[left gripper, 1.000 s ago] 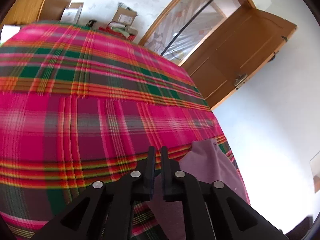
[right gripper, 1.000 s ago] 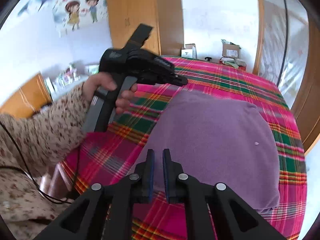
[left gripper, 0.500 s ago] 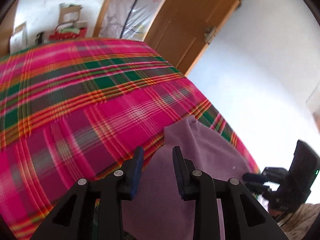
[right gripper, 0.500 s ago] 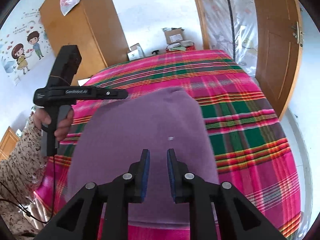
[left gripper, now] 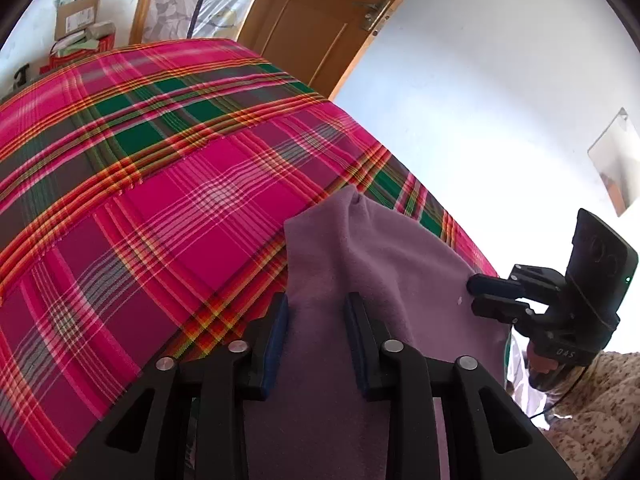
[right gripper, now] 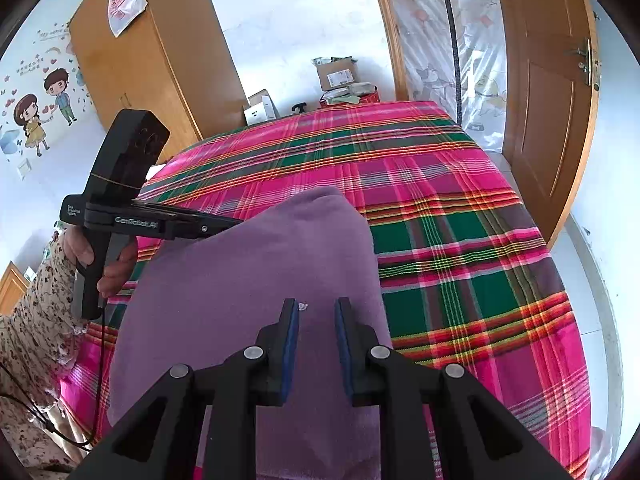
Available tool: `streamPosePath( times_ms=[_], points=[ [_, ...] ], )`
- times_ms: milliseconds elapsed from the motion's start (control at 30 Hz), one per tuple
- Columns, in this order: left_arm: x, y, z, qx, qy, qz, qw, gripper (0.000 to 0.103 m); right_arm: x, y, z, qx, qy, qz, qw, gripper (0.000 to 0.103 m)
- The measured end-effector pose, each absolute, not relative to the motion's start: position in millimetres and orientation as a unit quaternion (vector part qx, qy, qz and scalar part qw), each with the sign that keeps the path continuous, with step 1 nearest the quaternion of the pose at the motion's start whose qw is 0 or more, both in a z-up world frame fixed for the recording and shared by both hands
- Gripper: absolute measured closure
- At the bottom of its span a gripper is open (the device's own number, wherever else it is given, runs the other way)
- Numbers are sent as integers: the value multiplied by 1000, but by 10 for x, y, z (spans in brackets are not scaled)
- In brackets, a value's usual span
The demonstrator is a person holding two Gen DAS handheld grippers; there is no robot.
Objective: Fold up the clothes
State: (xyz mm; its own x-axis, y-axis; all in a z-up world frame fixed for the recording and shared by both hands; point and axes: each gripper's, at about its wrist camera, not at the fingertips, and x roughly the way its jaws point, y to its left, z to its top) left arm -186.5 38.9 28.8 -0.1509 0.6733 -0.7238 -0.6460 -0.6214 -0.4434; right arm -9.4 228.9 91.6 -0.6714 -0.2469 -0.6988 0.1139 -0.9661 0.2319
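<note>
Item: purple garment (right gripper: 256, 280), flat on plaid bedspread (right gripper: 460, 240). My left gripper (left gripper: 316, 312) just narrowing, fingers apart, nothing clamped. My right gripper (right gripper: 316, 316) slightly parted, empty. Step: reaching for near edge. Next: pinch hem both sides.

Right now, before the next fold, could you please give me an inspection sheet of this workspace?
Surface: plaid bed cover, spread flat.
Job's things: purple garment lying on the cover; a small white speck on it.
Clutter: cardboard boxes beyond the bed's far end.
Grippers: left gripper open, jaws just been closing, garment beneath, not pinched; right gripper open, jaws just been opening, over the garment, nothing pinched.
Cables: black cable hanging beside the floral sleeve.
Surroundings: wooden door; wardrobe with a plastic bag on it.
</note>
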Motion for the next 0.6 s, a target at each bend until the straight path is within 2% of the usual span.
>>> streamPosePath(
  times_ms=[167, 400, 500, 600],
  points=[
    [-1976, 220, 311, -475, -46, 785, 395, 102, -65, 2300, 880, 396, -90, -909, 99, 84],
    [-2071, 46, 240, -478, -98, 782, 388, 102, -131, 2285, 971, 386, -88, -912, 105, 84],
    [-2023, 5, 276, -475, -104, 775, 403, 98, -256, 2296, 1137, 371, -66, -920, 108, 84],
    [-1988, -24, 292, -475, -105, 771, 411, 78, -492, 2319, 1352, 353, -42, -926, 130, 83]
  ],
)
